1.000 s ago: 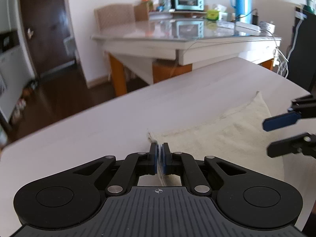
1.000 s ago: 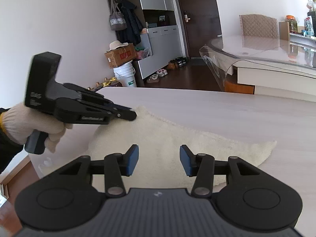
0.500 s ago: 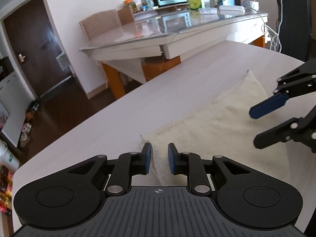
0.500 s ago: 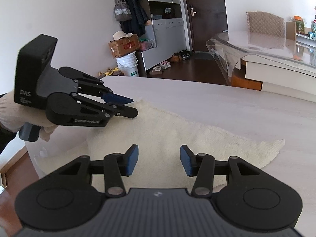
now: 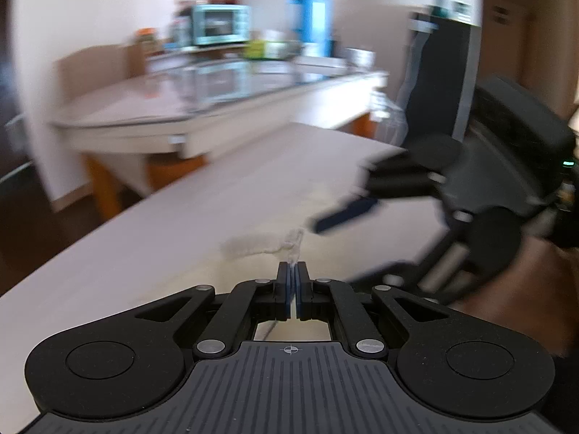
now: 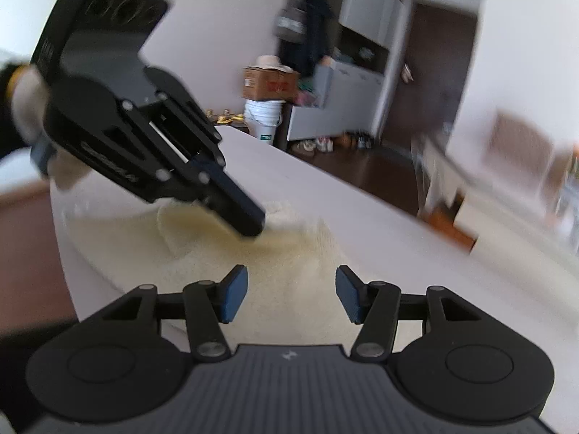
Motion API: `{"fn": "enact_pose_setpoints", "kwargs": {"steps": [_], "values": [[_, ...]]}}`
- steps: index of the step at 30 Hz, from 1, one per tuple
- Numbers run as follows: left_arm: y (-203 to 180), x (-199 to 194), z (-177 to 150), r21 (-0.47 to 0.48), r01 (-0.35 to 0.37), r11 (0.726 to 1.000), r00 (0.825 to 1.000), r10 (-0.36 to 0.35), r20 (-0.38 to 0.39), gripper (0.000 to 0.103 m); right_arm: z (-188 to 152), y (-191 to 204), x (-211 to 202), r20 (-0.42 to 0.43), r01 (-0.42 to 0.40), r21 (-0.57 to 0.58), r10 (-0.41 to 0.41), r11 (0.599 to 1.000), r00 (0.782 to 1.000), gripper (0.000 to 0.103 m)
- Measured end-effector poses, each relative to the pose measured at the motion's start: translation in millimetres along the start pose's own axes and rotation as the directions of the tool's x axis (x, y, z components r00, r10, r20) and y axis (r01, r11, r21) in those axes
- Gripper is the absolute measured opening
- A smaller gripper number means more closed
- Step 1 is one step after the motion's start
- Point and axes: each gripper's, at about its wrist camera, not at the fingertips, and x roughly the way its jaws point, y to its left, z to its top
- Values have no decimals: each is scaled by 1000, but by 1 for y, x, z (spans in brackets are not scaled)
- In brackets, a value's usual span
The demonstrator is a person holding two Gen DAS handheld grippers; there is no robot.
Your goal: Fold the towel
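Left gripper (image 5: 293, 271): clenched on cream towel (image 6: 289, 271) edge. Right gripper (image 6: 291, 294): released, at 6 o'clock of towel on white table (image 6: 416, 246).

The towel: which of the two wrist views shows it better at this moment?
The right wrist view. There the towel spreads cream on the table, with the shut left gripper on its bunched edge and the open right gripper over it. The left wrist view shows only a blurred fringe beyond the shut fingers.
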Motion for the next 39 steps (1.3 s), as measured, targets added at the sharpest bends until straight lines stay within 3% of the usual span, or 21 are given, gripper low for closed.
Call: {"fn": "enact_pose_setpoints", "kwargs": {"steps": [4, 6, 7, 9, 10, 14, 15, 21, 24, 29, 33, 35, 37, 39], "values": [[-20, 4, 1, 59, 69, 996, 997, -68, -21, 2, -3, 23, -9, 15, 27, -213, -24, 977, 1000, 52], [-29, 5, 2, 91, 78, 993, 997, -76, -33, 2, -8, 34, -11, -3, 30, -297, -32, 954, 999, 33], [-34, 6, 1, 105, 80, 991, 996, -77, -38, 3, -10, 37, -12, -11, 30, -315, -35, 949, 999, 28], [-38, 4, 0, 98, 81, 992, 996, -78, -37, 4, -13, 43, -16, -33, 29, -346, -43, 938, 999, 7], [-39, 3, -1, 92, 81, 992, 996, -78, -36, 6, -14, 45, -18, -44, 27, -350, -46, 937, 998, 7], [-44, -18, -12, 84, 28, 996, 999, -24, -41, 36, -16, 45, -31, -69, 28, -307, -51, 951, 996, 7], [-45, -25, -16, 87, 11, 996, 999, -7, -44, 40, -17, 43, -37, -75, 31, -277, -54, 961, 996, 7], [-60, -65, -59, 153, -99, 983, 990, 112, -82, 45, -23, 31, -63, -112, 62, -133, -77, 989, 991, 7], [-76, -76, -82, 237, -158, 959, 981, 180, -76, 45, -25, 29, -74, -130, 77, -109, -91, 991, 987, 7], [-95, -85, -100, 294, -154, 943, 982, 179, -59, 45, -32, 22, -86, -167, 98, -87, -112, 991, 980, 7], [-107, -84, -105, 401, -144, 905, 984, 176, -42, 45, -36, 18, -97, -190, 117, -66, -128, 991, 973, 7], [-115, -80, -111, 509, -149, 848, 979, 198, -44, 43, -36, 15, -99, -193, 127, -61, -136, 990, 972, 7], [-120, -75, -115, 578, -146, 803, 976, 214, -51, 33, -37, 14, -101, -194, 131, -57, -140, 990, 971, 7], [-123, -70, -117, 616, -129, 777, 975, 214, -66, 20, -37, 14, -103, -195, 136, -51, -144, 989, 970, 7]]}}
